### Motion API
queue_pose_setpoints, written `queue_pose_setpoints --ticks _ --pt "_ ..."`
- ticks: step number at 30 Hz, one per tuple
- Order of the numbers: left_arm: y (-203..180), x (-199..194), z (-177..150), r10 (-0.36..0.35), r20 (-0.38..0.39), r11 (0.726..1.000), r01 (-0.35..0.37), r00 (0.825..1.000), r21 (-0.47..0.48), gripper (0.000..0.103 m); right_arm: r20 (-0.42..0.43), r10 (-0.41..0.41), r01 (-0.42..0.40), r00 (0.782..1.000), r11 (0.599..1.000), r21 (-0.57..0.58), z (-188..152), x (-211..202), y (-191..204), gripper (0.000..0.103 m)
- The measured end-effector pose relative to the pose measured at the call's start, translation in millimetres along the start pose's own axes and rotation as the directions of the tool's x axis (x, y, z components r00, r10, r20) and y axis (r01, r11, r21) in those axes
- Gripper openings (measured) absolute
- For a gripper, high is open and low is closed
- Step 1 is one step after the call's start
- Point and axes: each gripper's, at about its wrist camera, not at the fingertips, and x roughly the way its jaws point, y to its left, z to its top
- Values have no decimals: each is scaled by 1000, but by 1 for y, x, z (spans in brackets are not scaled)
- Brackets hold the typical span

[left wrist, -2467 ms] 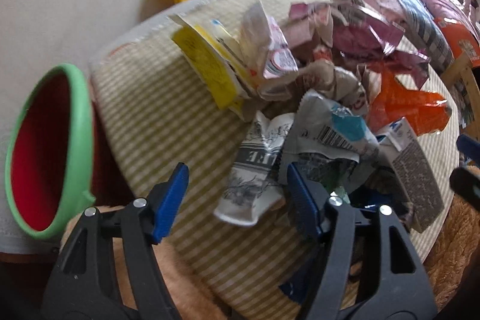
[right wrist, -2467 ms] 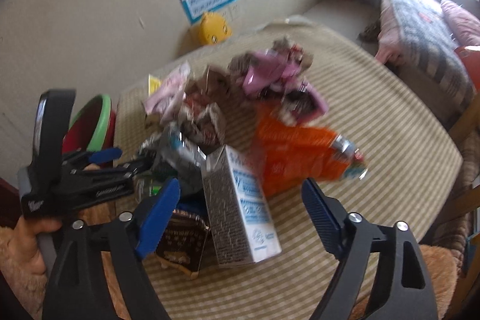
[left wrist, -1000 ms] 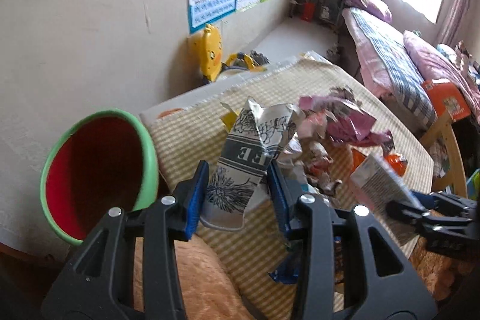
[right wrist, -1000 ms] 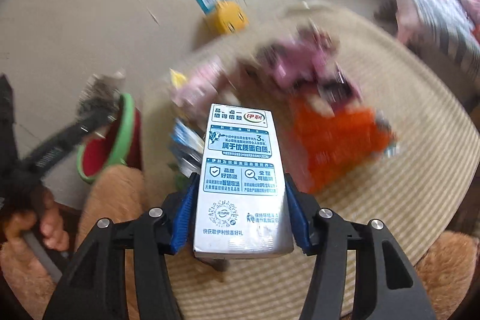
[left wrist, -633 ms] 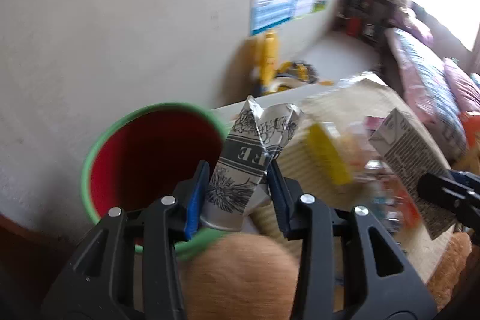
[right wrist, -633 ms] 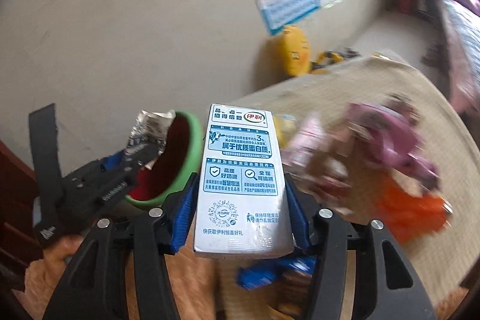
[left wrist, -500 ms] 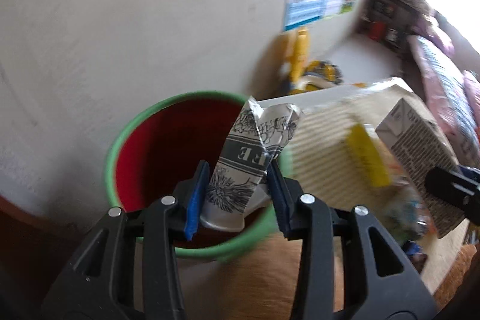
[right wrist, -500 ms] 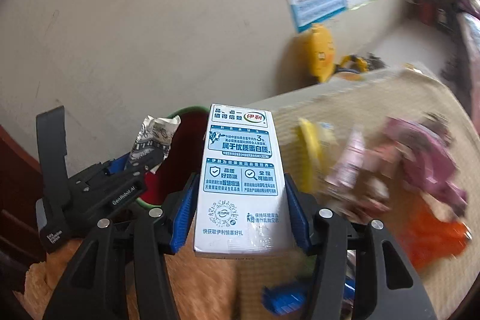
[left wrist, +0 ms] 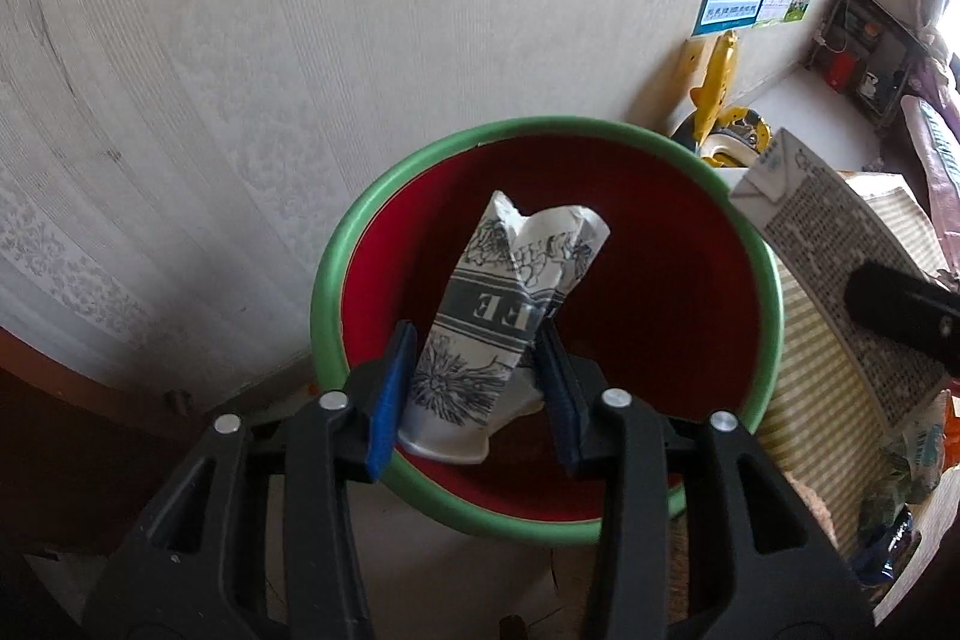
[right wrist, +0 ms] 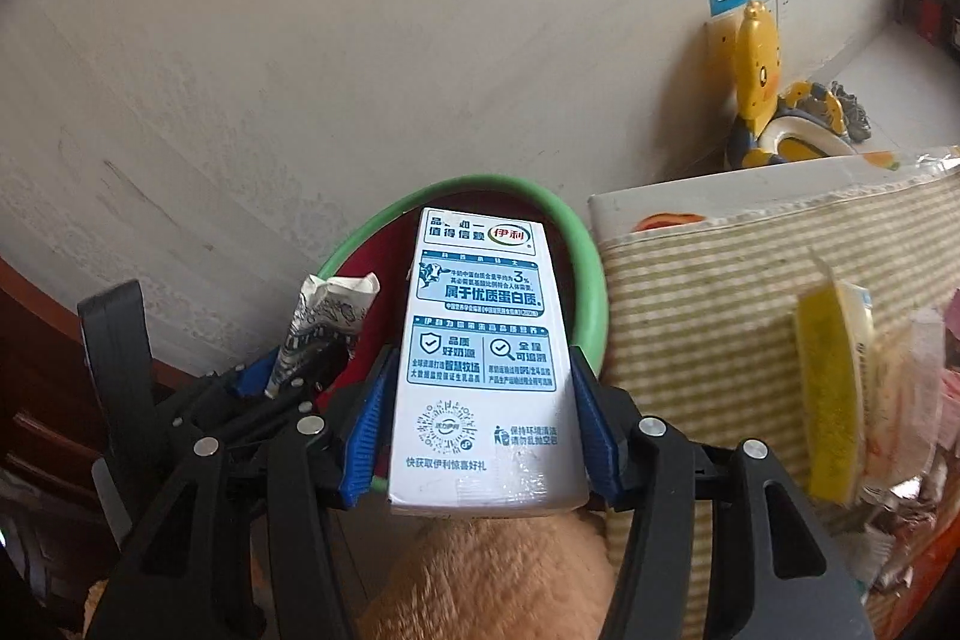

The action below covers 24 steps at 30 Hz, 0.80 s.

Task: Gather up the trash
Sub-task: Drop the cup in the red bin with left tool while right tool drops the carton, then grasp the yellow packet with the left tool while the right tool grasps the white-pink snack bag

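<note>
Left claw (left wrist: 474, 394) grips wrapper (left wrist: 501, 334) over bin (left wrist: 327, 280) (inside rim).

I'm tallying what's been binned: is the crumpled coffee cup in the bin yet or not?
Not yet. The crumpled coffee cup is pinched in the left gripper, held over the bin's red mouth.

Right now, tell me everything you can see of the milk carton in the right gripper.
The milk carton is a tall white box with blue panels, Chinese print, a red oval logo near the top and a round code near the bottom. It looks like coated card, undented. The right gripper clamps its lower half between blue pads, one on each side. It stands roughly upright, held beside the striped table, its top in front of the bin's green rim. From the left wrist view its other face shows dense black print.
</note>
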Motion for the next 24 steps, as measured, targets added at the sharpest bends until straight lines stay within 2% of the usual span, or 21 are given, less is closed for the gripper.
queue_pose_setpoints --ticks 2,3,6,10,15,19,22,24 --pt "1 3 1 -6 -5 1000 5 1000 -10 51 -5 16 -16 1000 1000 25 -2 0 4 58" --pt "3 3 -1 -7 -3 1000 7 1000 -13 60 -1 20 -20 1000 999 31 -3 -1 4 62" --pt "5 1 -5 -4 3 1000 4 1000 -8 65 17 18 -18 1000 999 31 -6 -7 4 67" --pt "1 -2 -7 -15 3 1000 15 1000 -5 65 36 5 -6 999 1000 25 -11 -20 2 67" --pt "-14 -10 -3 -40 22 999 39 999 16 65 76 -56 54 996 998 21 -20 -49 -13 67" --pt "-29 -13 -1 -63 32 998 62 997 30 65 107 -165 160 980 986 55 -25 -75 -46 67" --pt "-38 -19 -4 -78 36 996 76 996 51 65 124 -261 247 957 962 118 -27 -96 -82 67" --pt "-48 -20 -5 -93 35 994 90 995 64 65 117 -296 275 948 946 170 -25 -104 -105 67"
